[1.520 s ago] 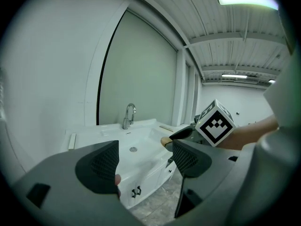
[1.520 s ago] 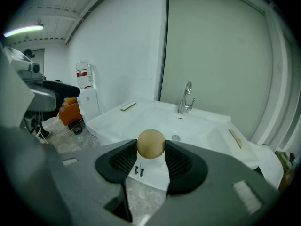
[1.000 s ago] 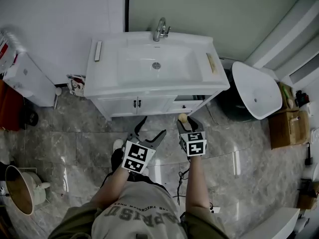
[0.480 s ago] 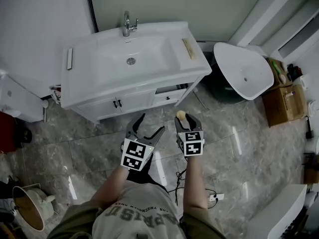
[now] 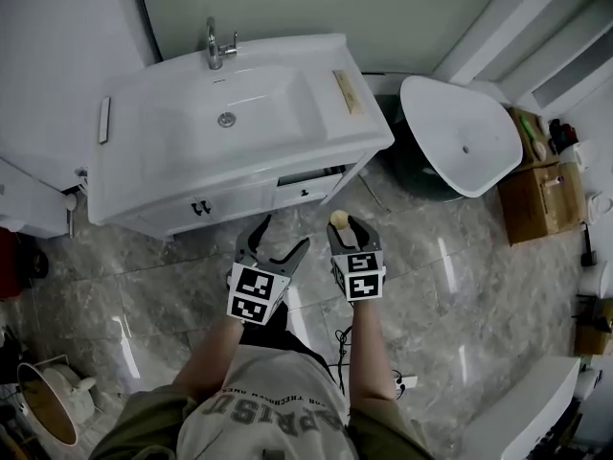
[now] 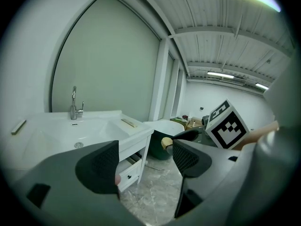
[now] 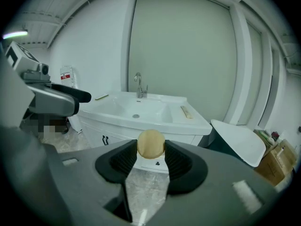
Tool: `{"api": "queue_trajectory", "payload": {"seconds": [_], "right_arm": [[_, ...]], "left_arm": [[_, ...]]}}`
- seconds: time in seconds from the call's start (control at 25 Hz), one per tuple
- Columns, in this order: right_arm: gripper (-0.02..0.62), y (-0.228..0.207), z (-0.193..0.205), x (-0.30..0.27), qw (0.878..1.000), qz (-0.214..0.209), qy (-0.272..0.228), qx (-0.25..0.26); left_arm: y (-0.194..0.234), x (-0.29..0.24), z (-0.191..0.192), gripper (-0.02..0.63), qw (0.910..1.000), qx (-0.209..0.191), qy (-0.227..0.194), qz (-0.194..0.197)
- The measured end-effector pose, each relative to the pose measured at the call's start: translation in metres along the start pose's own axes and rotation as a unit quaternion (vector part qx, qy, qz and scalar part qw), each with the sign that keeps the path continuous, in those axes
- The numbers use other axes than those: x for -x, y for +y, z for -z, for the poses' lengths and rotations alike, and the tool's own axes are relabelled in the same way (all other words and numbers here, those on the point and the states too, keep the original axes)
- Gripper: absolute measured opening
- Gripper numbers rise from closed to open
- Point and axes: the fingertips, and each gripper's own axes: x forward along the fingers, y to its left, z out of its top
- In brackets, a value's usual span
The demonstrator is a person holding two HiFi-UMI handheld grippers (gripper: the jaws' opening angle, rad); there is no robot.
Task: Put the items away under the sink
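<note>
My right gripper (image 5: 343, 223) is shut on a small tan ball (image 5: 337, 219), held above the marble floor in front of the white sink cabinet (image 5: 239, 199). The ball (image 7: 150, 143) sits pinched between the two black pads. My left gripper (image 5: 284, 234) hangs beside it, open, with nothing between its fingers; its jaws stand wide apart (image 6: 145, 157). The cabinet's two doors (image 5: 199, 207) are closed. A small drawer (image 5: 306, 185) at its right end stands partly pulled out. From the left gripper view, the ball (image 6: 166, 143) and the right gripper's marker cube (image 6: 228, 125) show to the right.
A faucet (image 5: 218, 44), a flat bar (image 5: 103, 120) and a wooden piece (image 5: 347, 92) rest on the sink top. A white oval basin (image 5: 460, 132) sits on a dark bin to the right, with cardboard boxes (image 5: 536, 199) beyond. A bucket (image 5: 43, 410) stands lower left; a cable (image 5: 369, 372) lies on the floor.
The sink cabinet has slid left and slightly nearer in the head view as the person shifted right. Both grippers keep their pose; the ball stays held.
</note>
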Motion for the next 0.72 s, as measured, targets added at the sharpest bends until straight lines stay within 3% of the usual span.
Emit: {"api": "queue_trajectory", "payload": {"seconds": [0.72], "right_arm": [[0.187, -0.047, 0.0, -0.041, 0.997, -0.061, 0.009, 0.041]], "left_arm": [[-0.005, -0.041, -0.005, 0.341, 0.9969, 0.03, 0.017, -0.07]]}}
